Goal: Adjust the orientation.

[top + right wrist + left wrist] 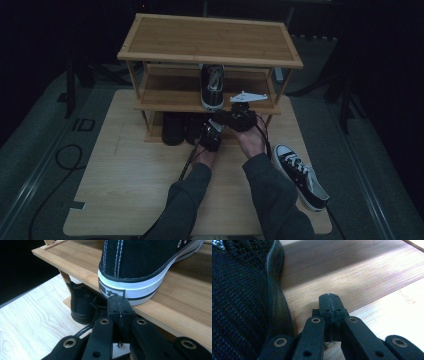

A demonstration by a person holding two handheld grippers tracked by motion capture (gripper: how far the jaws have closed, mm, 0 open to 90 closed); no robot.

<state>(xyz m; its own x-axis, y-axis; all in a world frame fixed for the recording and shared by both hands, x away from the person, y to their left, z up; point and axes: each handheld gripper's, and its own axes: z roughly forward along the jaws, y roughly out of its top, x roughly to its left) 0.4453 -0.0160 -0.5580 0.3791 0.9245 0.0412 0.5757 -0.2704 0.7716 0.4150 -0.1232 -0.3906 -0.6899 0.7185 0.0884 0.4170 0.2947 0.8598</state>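
Mid-way through stocking the shoe rack (150,50): both claws closed and empty, left claw (209,134) beside the black mesh shoe (239,302) on the bottom shelf, right claw (235,116) just behind the sneaker (140,267) on the middle shelf. Probably next: opening the right claw and reaching right and near for the other sneaker (301,176) lying on the tabletop (125,190).

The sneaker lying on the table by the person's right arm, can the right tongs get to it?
Probably yes. The sneaker lies in the open on the table, nothing covering it. The right tongs, shut, are up at the shoe rack, so the hand must pull back first.
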